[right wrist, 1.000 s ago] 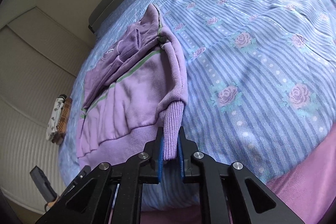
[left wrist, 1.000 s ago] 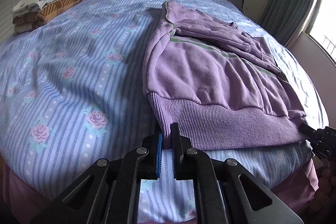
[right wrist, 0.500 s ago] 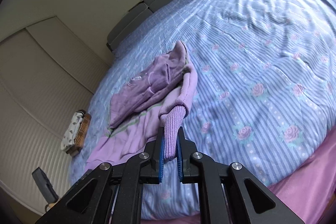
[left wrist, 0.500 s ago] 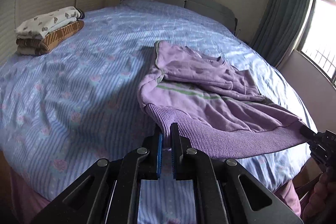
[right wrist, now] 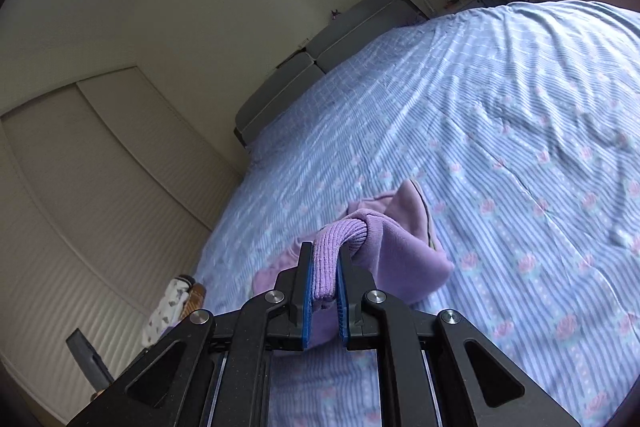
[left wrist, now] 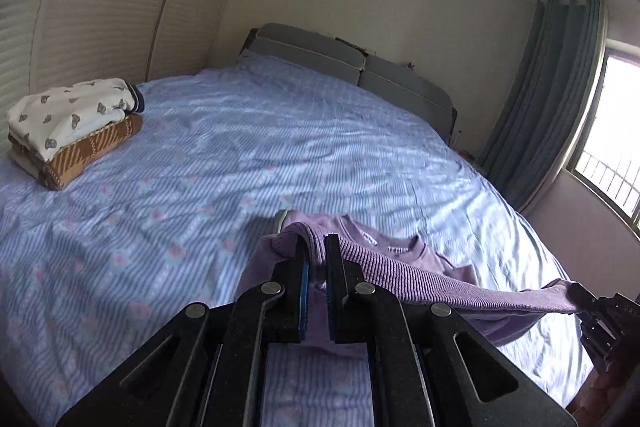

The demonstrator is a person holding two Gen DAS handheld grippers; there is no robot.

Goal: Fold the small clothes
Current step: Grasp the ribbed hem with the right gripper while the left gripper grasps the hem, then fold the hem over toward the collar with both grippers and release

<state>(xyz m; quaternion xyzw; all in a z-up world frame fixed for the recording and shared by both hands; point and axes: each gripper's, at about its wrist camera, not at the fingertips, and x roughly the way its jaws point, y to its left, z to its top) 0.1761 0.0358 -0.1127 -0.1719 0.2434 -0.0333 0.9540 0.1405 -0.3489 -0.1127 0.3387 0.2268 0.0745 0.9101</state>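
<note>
Purple knitted sweatshirt with ribbed hem (left wrist: 404,277) lifted off blue striped bedsheet printed with pink roses (left wrist: 208,163), hem stretched taut across lower right of left wrist view. Left gripper (left wrist: 316,255), black with blue-lined fingers, clenched on one corner of ribbed hem at lower centre of that frame. Right gripper (right wrist: 325,269), of same build, clenched on opposite ribbed corner at lower centre of right wrist view; also visible at right edge of left wrist view (left wrist: 600,319), where hem ended. Rest of sweatshirt body (right wrist: 400,255) hung below and beyond fingers, neckline end trailing on sheet near frame centre. Stack of folded clothes (left wrist: 72,131), cream printed garment on top of brown checked one, set at left edge of left wrist view, well apart from sweatshirt; same stack seen small at lower left of right wrist view (right wrist: 176,307). Grey padded headboard (left wrist: 352,67) placed at far end of bed, upper centre. Grey-green curtain (left wrist: 548,99) hung beside bright window (left wrist: 616,135) at right edge. Cream slatted wardrobe doors (left wrist: 92,11) filled upper left.
</note>
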